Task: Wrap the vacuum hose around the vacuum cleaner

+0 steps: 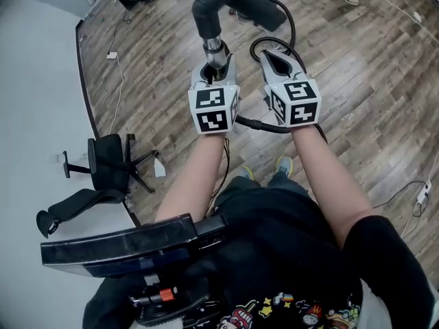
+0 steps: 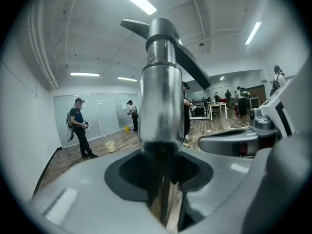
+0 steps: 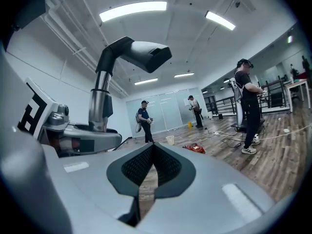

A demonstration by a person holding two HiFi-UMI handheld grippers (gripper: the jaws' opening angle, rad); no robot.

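Out over the wood floor (image 1: 357,81), the left gripper (image 1: 214,66) has its fingers clamped on the vacuum's metal wand (image 1: 214,46), likely to steer the hose (image 1: 291,22) looping behind, while the right gripper (image 1: 278,62) waits alongside, fingers closed on nothing.

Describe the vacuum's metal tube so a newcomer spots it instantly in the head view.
Start at the wood floor at the top of the head view, beyond the person's forearms. The left gripper is clamped on a short metal tube rising from its jaws. Unlike the black hose looping by the right gripper, it is rigid, shiny silver, and topped by a black angled fitting.
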